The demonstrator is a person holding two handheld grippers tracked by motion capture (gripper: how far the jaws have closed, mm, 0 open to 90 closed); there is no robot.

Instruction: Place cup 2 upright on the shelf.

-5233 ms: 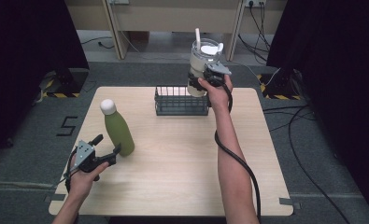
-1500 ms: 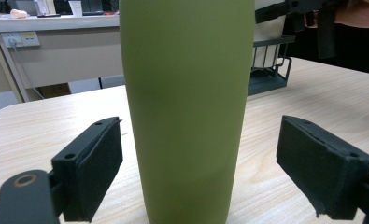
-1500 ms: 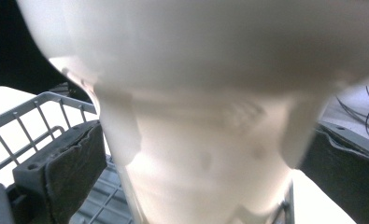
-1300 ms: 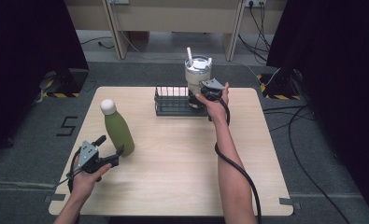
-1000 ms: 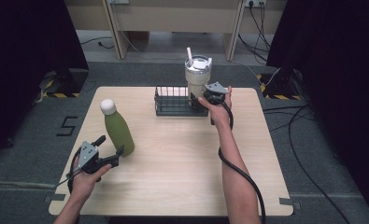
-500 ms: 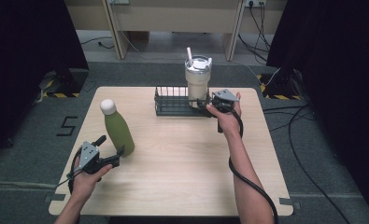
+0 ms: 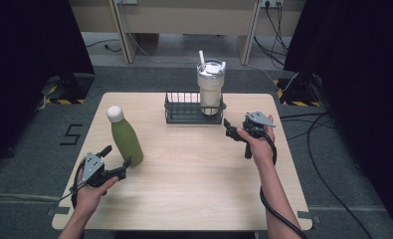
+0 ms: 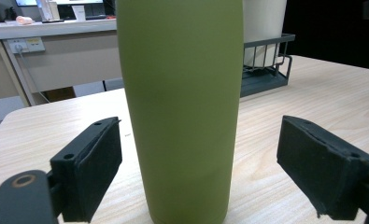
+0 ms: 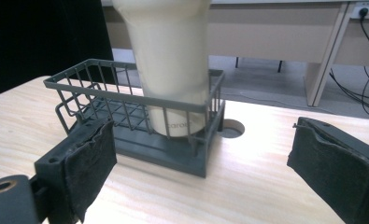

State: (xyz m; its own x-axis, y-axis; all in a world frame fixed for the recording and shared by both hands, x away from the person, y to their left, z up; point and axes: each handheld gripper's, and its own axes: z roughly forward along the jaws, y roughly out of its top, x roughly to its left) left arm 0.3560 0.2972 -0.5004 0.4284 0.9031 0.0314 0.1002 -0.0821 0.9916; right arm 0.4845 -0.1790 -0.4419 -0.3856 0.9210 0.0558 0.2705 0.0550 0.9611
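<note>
Green bottle [image 7: 126, 139] with white cap, upright on the near-left part of the desk [image 7: 194, 184]; in the left tool's view [image 8: 180, 107] standing between the two black jaws, clear of both pads. Left tool [image 7: 115, 171] held low at the near-left edge in the left hand [image 7: 89, 191], jaws spread wide and empty, tips just beside the bottle's base. Cable looped round that hand.

Farther in, on the right half of the desk: right tool [image 7: 230, 129] in the right hand [image 7: 256, 144], jaws parted wide, gripping nothing, pointed toward the far middle. Black cable [image 7: 271, 209] trailing back along the forearm. Grey three-cornered plate on top.

Beyond that, near the far edge: dark wire basket [image 7: 184, 113], [image 9: 126, 116] resting on the desk, well apart from the bottle. Cream tumbler [image 7: 210, 89], [image 9: 170, 60] upright inside the basket's right end, clear lid and white straw on top. Right tool near the basket's right side, not touching. Round hole in the desk top just behind the basket [image 9: 232, 126].

Past the desk: grey floor, cables, dark curtains at both sides.
</note>
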